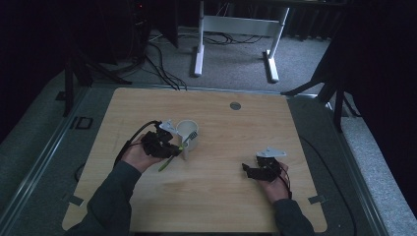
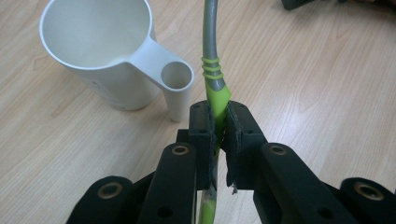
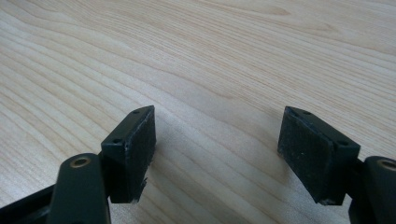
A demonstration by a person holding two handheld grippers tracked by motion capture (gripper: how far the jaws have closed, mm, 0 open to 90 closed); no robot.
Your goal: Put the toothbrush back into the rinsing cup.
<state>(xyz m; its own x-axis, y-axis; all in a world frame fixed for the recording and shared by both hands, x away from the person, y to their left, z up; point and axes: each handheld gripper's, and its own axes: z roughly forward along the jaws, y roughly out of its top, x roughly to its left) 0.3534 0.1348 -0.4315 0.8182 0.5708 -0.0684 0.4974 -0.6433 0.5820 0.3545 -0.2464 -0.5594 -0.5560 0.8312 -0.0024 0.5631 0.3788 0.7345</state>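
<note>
The green-handled fork [image 2: 214, 88], centre of the left gripper view, is clamped by its handle in the left gripper [image 2: 218, 126], likely for dropping into the white cup [image 2: 100, 56] at upper left. The right gripper [image 3: 219, 154] rests low over the wooden surface [image 3: 210, 56], jaws apart and empty.

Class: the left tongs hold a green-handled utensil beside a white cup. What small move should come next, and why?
Probably lift and swing the utensil over the cup mouth: the left tongs are shut on its green handle, and the cup stands upright, open, close beside it.
</note>
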